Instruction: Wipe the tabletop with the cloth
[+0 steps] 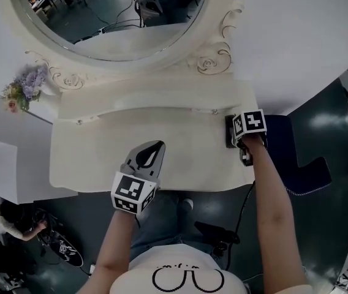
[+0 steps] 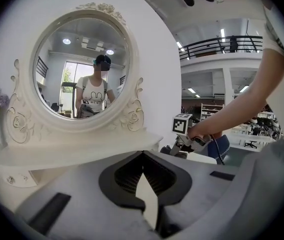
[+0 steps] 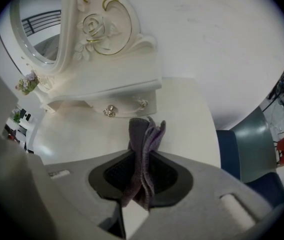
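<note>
A cream dressing table's tabletop lies below me. My right gripper is at the table's right edge, shut on a folded purple-grey cloth that sticks up from between its jaws and hangs below them. In the head view the cloth shows as a dark patch just above the tabletop. My left gripper hovers over the front middle of the table. Its jaws meet at the tips, with nothing between them. The right gripper also appears in the left gripper view, beside the mirror's base.
An oval mirror in a carved frame stands at the back on a raised shelf with small drawers and knobs. A bunch of purple flowers sits at the far left. A blue chair stands right of the table.
</note>
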The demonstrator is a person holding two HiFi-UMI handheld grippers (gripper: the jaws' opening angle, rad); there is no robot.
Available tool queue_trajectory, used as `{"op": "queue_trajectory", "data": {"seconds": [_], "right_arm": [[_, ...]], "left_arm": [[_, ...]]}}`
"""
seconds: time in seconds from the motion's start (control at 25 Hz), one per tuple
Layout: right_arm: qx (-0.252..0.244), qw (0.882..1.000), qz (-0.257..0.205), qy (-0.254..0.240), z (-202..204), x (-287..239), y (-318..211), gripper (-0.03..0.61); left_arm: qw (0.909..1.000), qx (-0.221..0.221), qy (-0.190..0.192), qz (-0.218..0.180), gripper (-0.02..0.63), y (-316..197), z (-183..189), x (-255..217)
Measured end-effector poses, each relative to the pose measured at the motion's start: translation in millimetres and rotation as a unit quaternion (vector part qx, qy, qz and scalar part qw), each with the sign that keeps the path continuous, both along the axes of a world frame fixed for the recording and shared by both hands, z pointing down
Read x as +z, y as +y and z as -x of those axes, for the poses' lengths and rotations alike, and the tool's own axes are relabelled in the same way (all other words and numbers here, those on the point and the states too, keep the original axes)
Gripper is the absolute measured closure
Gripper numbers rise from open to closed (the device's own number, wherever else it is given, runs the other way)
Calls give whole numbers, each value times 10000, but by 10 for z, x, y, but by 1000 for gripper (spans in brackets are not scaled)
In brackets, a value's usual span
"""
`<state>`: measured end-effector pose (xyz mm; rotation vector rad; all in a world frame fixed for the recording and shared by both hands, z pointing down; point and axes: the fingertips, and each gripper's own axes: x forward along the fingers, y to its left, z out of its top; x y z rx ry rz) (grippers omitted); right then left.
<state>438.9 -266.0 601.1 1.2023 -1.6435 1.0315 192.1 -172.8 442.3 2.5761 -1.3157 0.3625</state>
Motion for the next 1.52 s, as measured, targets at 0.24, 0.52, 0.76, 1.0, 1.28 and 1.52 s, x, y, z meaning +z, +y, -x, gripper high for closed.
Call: {"op": "queue_trajectory", "data": {"seconds": [0.24,0.52,0.76,1.0,1.28,1.52], "right_arm": [[-4,9999,-55,-85,315,14,21,495],[186,9998,-42,-9,721,19,19,495],[221,9997,-67,91,1172,21,-4,495],[179,9997,-82,106,1717,35,-14,495],[-31,9998,-69,158,2378,39,3,495],[-116,9998,-15,143,2856,50,20,495]], "left_arm": [[9995,-271,150,3,615,32,300,-6],[9996,-231,161,29,615,69,810,9],[9995,-258,161,51,615,84,1419,9],[9992,-322,233,87,615,97,1947,35],[9991,-363,176,102,615,174,2493,83],[9980,-569,244,116,615,225,3009,104]]}}
